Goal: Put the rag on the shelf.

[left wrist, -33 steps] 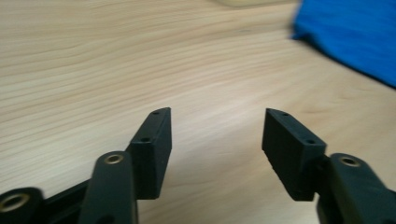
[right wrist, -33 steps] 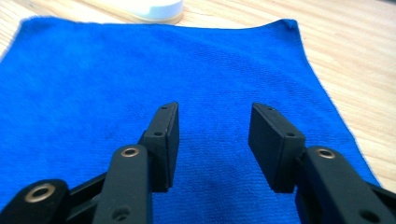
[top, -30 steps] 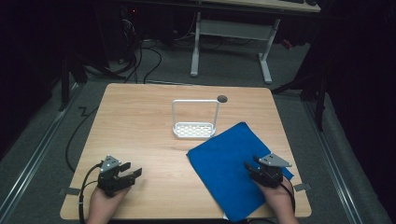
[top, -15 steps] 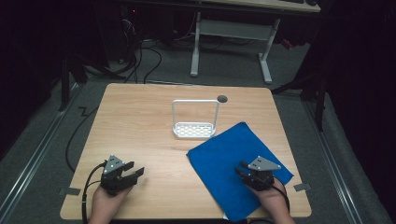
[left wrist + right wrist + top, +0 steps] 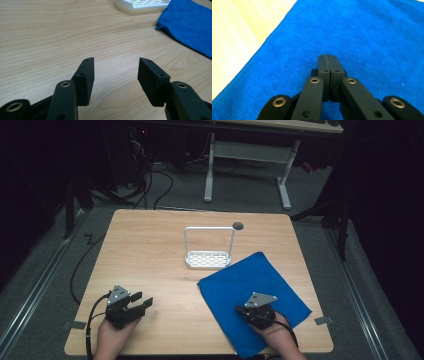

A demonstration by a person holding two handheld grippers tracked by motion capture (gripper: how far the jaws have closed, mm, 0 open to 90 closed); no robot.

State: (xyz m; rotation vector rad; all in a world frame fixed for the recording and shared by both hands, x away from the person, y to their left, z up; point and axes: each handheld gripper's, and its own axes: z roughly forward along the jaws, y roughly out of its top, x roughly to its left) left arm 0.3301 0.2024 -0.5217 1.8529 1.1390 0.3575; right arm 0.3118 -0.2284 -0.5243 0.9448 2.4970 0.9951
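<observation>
Since earlier frame: right gripper [image 5: 248,311] slid left across blue cloth [image 5: 240,282], jaws just closing, nothing visibly between them. High view: cloth flat, unfolded, right of table [image 5: 150,250], beside white rack [image 5: 208,260]; left gripper [image 5: 142,302] parked. Left gripper view: jaws apart, empty. Right gripper view: jaws pressed together over cloth, no fold pinched. Barely begun; everything left.
</observation>
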